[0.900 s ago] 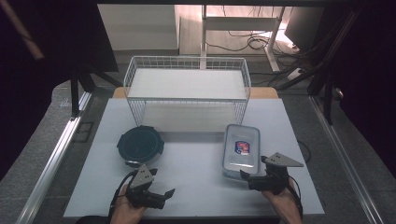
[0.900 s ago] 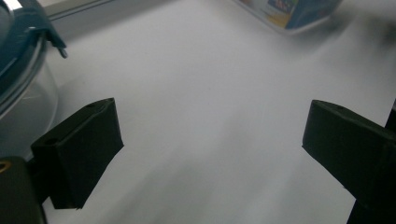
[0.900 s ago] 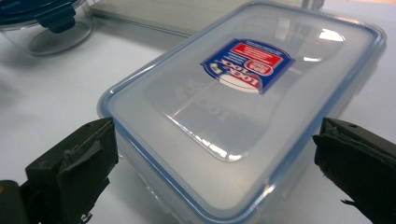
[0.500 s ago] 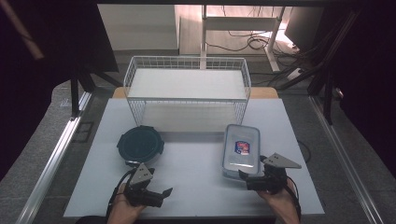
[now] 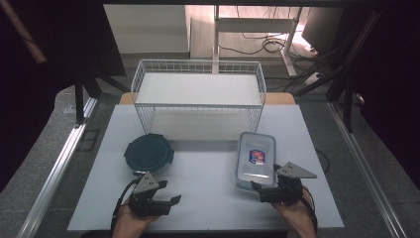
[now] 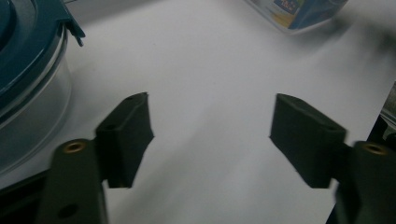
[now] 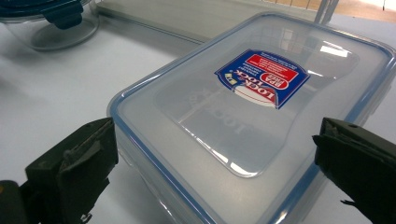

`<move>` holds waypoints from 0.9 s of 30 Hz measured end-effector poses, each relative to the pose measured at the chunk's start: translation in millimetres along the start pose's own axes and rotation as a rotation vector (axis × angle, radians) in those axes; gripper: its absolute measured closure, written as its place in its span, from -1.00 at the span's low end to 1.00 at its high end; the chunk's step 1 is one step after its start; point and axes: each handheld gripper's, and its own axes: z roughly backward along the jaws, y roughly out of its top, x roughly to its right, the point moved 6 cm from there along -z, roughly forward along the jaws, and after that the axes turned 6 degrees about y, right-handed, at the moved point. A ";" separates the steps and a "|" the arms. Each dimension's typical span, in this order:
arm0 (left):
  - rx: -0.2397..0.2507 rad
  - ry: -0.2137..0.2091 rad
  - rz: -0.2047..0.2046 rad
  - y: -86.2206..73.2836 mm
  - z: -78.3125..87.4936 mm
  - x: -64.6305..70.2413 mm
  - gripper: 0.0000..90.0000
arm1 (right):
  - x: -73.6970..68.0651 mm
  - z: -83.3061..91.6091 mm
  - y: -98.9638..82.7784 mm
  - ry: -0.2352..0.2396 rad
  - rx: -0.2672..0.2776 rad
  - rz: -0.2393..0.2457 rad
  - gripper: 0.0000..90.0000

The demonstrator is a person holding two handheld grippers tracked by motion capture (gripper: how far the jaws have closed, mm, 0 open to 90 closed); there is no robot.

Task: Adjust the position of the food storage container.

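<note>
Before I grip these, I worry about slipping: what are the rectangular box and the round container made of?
The clear rectangular lidded box looks like glossy, translucent plastic: highlights glint on its lid, and a blue seal runs along its rim. The round container with the dark teal lid seems to have a clear smooth wall, plastic or glass, under an opaque plastic lid with clips.

left tongs (image 5: 168,202): held low in the left hand (image 5: 130,222), pointing sideways to the right, jaws apart, nothing between them | right tongs (image 5: 257,190): held low in the right hand (image 5: 297,213), pointing left, jaws wide apart
</note>
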 end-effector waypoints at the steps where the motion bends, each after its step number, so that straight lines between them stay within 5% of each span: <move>1: -0.001 0.006 -0.003 1.2 0.2 -0.9 -0.14 | -0.7 -0.2 0.6 0.000 -0.002 0.006 -1.00; 6: 0.017 -0.001 0.033 11.9 -1.2 -7.6 0.16 | 2.2 -0.3 3.9 0.002 0.001 0.006 -1.00; 15: 0.013 -0.007 0.020 29.5 -3.4 -16.5 0.71 | 3.7 -1.3 6.3 0.004 0.006 0.006 -1.00; 21: 0.014 0.002 -0.011 47.2 -9.7 -23.3 0.94 | 0.4 2.9 10.8 -0.007 0.035 0.032 -1.00; 27: 0.005 0.019 0.020 63.1 -20.6 -30.5 0.99 | 2.0 3.8 10.1 -0.017 0.039 0.033 -0.99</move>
